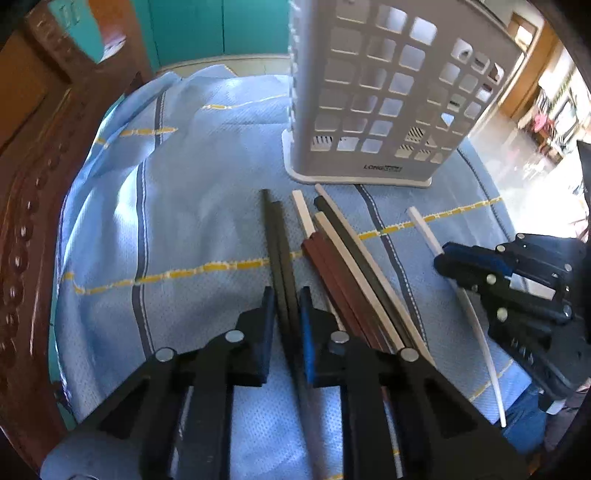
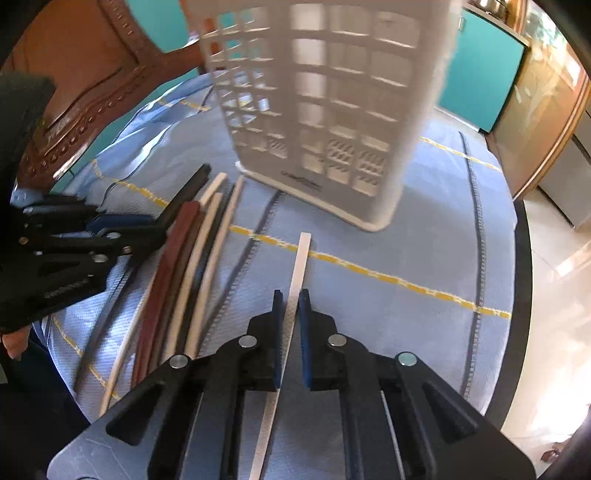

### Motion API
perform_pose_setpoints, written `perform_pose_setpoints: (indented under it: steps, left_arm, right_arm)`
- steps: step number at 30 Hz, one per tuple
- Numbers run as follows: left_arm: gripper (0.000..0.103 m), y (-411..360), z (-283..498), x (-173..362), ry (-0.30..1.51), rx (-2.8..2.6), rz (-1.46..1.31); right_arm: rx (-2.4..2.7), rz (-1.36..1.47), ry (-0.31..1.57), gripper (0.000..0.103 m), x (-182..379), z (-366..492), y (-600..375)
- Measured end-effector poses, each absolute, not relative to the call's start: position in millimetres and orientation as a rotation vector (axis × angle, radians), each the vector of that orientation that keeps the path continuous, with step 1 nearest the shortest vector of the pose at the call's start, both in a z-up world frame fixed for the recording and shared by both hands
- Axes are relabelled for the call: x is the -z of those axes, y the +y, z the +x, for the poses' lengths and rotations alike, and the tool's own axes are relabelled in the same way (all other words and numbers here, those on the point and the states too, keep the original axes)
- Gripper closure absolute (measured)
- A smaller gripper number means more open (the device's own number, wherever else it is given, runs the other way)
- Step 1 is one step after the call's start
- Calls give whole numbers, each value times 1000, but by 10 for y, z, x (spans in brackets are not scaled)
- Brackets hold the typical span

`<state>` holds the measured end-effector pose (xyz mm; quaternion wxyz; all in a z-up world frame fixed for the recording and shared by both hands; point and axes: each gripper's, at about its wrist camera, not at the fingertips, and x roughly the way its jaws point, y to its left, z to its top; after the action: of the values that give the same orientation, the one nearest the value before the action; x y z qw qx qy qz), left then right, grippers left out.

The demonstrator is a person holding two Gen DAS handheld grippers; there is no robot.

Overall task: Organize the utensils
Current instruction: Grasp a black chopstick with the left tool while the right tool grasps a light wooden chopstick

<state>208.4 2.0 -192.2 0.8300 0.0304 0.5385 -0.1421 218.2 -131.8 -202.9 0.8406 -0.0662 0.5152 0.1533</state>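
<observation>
Several chopsticks lie on a blue cloth (image 1: 184, 229) in front of a white slotted utensil holder (image 1: 373, 96), also in the right wrist view (image 2: 325, 103). My left gripper (image 1: 288, 295) straddles a black chopstick pair (image 1: 279, 251), jaws slightly apart around it. Brown chopsticks (image 1: 332, 277), white and dark ones lie just to its right. My right gripper (image 2: 291, 299) straddles a single white chopstick (image 2: 299, 266), with a narrow gap on each side. The right gripper (image 1: 458, 262) shows at the right of the left wrist view, over the white chopstick (image 1: 424, 229).
A carved wooden chair back (image 1: 33, 192) stands at the left table edge. Teal walls (image 1: 207, 29) lie behind. The table's right edge (image 2: 521, 295) drops to a tiled floor. The left gripper (image 2: 122, 232) shows at the left of the right wrist view.
</observation>
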Motion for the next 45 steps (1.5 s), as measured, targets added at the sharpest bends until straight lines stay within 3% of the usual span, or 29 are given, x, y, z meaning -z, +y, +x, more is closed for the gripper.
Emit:
perform_pose_setpoints:
  steps: [9,34,42,45]
  left_arm:
    - [90,164,1789,1588,1067,320,-10]
    - [87,67,2116,1901,1133,197,127]
    - [81,6,2176,1899,1117,181,152]
    - [93,-12,2195,1894,1119,197,141]
  right_arm:
    - [-344,-103,1056,93,1824,2032,-1532]
    - [-254,-203,1078,90,2014,2048,-1365]
    - [-266,-182,1084,90,2016,2026,-1373]
    - [-302,-152,1088,96,2016,2024,-1374]
